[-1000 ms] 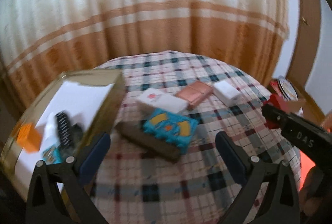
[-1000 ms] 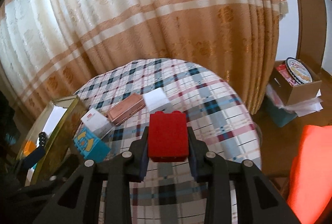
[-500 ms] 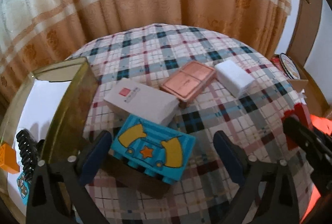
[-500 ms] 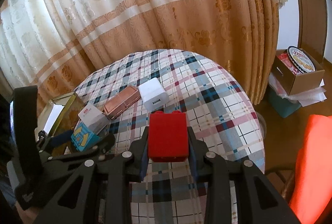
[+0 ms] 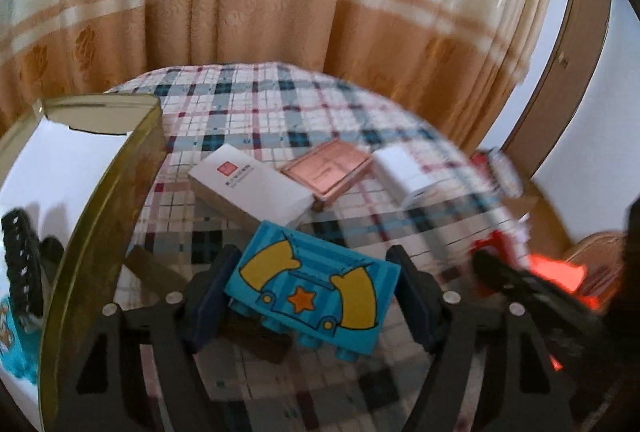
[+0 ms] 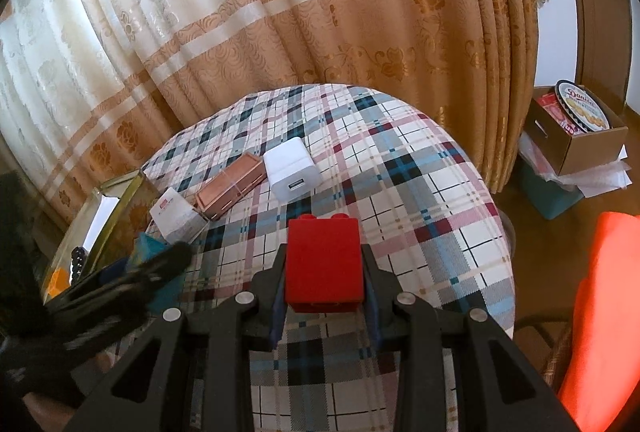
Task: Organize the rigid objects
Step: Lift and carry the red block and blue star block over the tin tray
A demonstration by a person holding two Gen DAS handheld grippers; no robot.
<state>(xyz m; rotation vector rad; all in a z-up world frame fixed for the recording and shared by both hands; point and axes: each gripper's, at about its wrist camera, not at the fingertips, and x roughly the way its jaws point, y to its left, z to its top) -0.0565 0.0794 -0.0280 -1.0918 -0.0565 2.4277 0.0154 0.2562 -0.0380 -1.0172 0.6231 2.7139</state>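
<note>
**Blue brick between L jaws, red brick gripped in R**

L gripper (image 5: pixel 312 292): jaws have just been closing round the blue toy brick (image 5: pixel 312 288), which sits on a brown bar on the plaid tablecloth (image 5: pixel 260 104); pad contact unclear, small gaps show each side. R gripper (image 6: pixel 323 272) clenched on the red brick (image 6: pixel 323 264), held above the cloth. Gold tin (image 5: pixel 104 200) just left of the blue brick. White box (image 5: pixel 248 184), copper case (image 5: pixel 326 172), white charger (image 6: pixel 290 168) lie behind.

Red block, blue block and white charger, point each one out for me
red block (image 6: pixel 323 264): right wrist view, front face.
blue block (image 5: pixel 312 292): left wrist view, printed top by the star.
white charger (image 6: pixel 289 168): right wrist view, top face.
</note>
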